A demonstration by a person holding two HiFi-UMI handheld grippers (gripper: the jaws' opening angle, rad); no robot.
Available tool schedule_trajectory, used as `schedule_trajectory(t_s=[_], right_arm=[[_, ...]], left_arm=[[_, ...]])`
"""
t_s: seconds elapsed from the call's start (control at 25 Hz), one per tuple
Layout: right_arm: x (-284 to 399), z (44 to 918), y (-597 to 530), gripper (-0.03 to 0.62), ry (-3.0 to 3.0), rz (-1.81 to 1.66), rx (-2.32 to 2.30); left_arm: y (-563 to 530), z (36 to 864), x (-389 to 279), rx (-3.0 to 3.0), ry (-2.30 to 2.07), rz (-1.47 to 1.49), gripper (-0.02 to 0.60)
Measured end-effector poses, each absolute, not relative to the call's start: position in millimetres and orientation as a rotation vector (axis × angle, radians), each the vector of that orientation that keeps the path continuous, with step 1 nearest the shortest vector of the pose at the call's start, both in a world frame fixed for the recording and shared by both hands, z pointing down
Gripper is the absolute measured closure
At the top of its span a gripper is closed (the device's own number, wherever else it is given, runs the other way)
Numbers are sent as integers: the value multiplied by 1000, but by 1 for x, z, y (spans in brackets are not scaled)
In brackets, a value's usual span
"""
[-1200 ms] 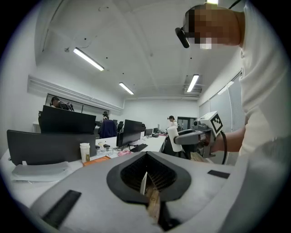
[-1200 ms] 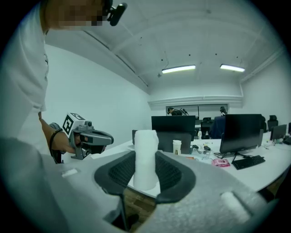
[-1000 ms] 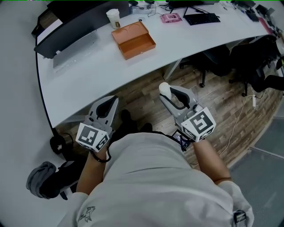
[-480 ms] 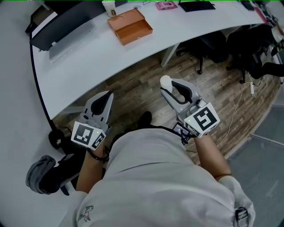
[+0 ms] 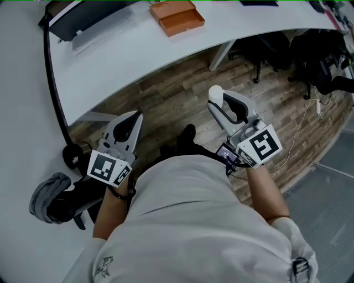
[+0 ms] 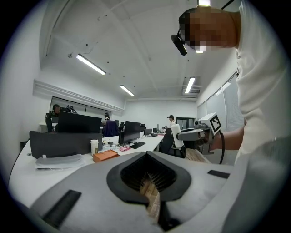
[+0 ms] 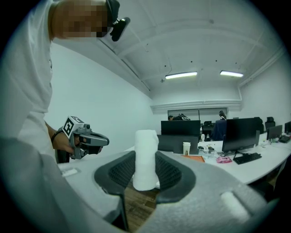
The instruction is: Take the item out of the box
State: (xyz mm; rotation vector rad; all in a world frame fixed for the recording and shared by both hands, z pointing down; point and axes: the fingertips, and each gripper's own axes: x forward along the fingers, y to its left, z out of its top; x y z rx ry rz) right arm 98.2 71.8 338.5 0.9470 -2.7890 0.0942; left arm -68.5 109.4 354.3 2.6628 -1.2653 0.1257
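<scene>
**White roll clear of the box, person backing off**

White roll (image 5: pixel 215 93) is clamped upright in the right tool (image 5: pixel 218 105), with the jaws standing wide around it and the pads on both sides. It hangs over the wood floor (image 5: pixel 177 105), near the person and well apart from the worktop (image 5: pixel 127 61).

Left tool (image 5: pixel 134 117) has its jaws closed together with nothing between them, and it is held low at the left.

Change over the last second: the orange box (image 5: pixel 178 16) has slid from mid-frame up to the far edge of the head view. The worktop edge has receded with it. Both tools keep the same pose relative to the body, and the grip on the roll is unchanged. I read this as the person stepping back, so the removal looks done and only the put-down remains.

Hard to make out:
- The box's far edge is cut off in the head view, and I can't tell whether anything else is inside.
- The paper cup (image 6: pixel 94 146) beside the box now shows only in the tool views.
- The roll's lower end sits behind the jaws in the right gripper view.
- The roll's material is unclear; it could be paper or foam.
</scene>
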Motion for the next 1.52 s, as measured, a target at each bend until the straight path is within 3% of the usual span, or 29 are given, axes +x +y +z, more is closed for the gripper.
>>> schedule_trajectory(t_s=[0.8, 1.52], right_arm=[[0, 336, 230, 462, -2801, 14, 902], [-24, 346, 263, 462, -2795, 37, 921]], left_arm=[[247, 330, -151, 2719, -1266, 7, 583], [267, 332, -170, 2727, -1248, -34, 583]])
